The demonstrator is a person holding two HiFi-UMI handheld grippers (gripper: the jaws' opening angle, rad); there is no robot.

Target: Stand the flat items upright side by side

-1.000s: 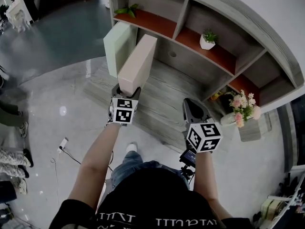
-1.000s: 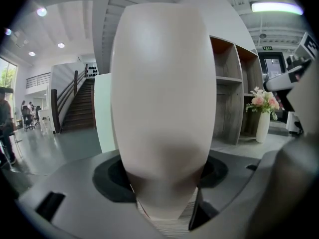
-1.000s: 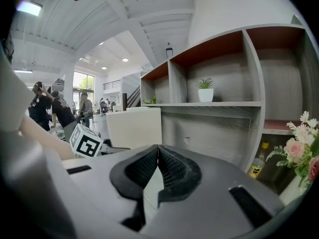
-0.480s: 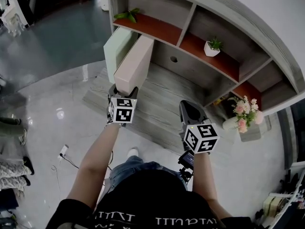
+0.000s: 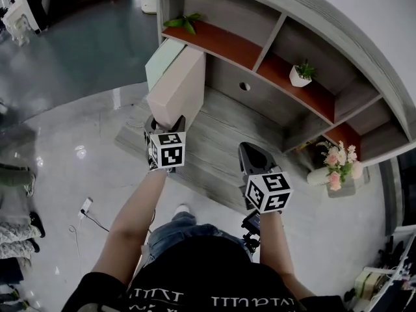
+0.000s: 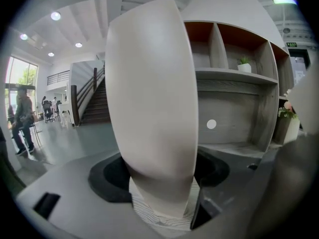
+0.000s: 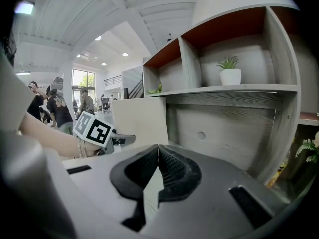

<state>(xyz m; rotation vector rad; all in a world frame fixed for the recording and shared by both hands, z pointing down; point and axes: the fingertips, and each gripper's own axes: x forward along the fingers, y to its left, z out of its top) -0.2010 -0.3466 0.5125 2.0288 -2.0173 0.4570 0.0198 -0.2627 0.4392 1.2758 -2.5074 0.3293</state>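
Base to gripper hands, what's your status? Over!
Left gripper on beige board, jaws just been opening. Right gripper shut, empty. Board upright beside green board. Nothing in the way.

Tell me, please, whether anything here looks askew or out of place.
Nothing looks spilled or damaged. Only the beige box is unsettled: it sits between the jaws of the left gripper, which have just been opening, beside the upright green box.
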